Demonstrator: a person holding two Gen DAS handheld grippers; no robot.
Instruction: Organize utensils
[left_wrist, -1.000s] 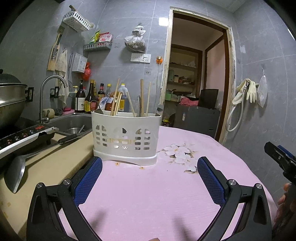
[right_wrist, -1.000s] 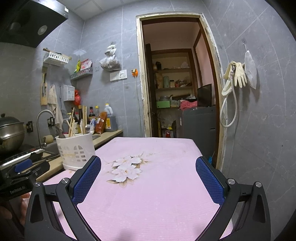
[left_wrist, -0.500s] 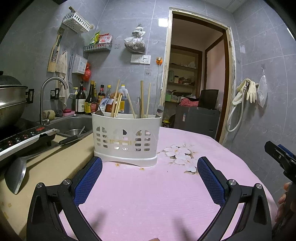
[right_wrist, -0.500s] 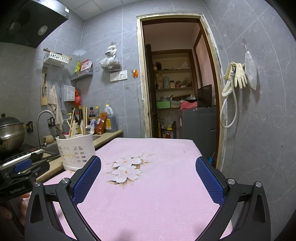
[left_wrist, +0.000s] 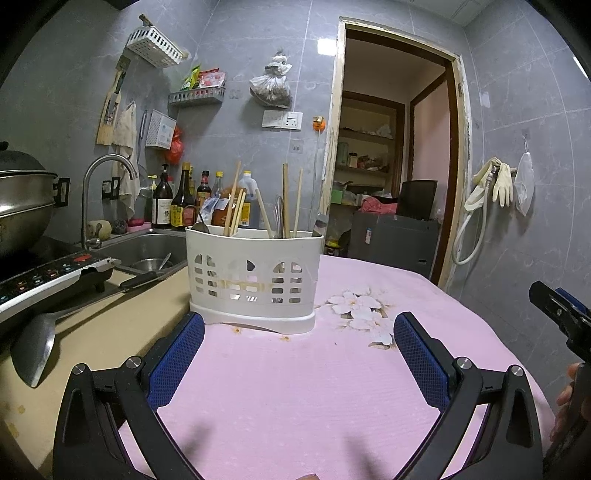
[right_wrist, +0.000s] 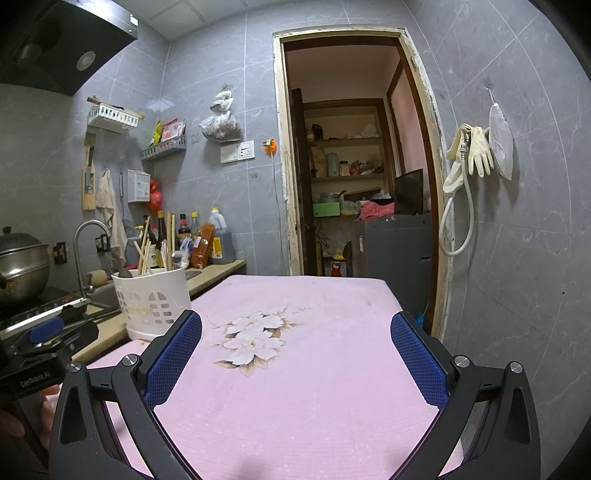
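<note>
Chopsticks (left_wrist: 236, 206) already stand in the white slotted plastic holder (left_wrist: 255, 273) just ahead of the spread, empty left tongs (left_wrist: 298, 338); right tongs (right_wrist: 296, 334) likewise spread, nothing visibly left

A table with a pink cloth (left_wrist: 295, 387) fills the space under and between the fingers. White flowers (left_wrist: 364, 314) are printed on the cloth, just inside the right finger in the left view. A white utensil holder (left_wrist: 253, 282) stands on the cloth, straight past the left finger's tip. Beside the table, left of the fingers, a tan counter (left_wrist: 96, 332) carries a metal spatula (left_wrist: 35, 349) and a cooktop (left_wrist: 48, 273).
</note>
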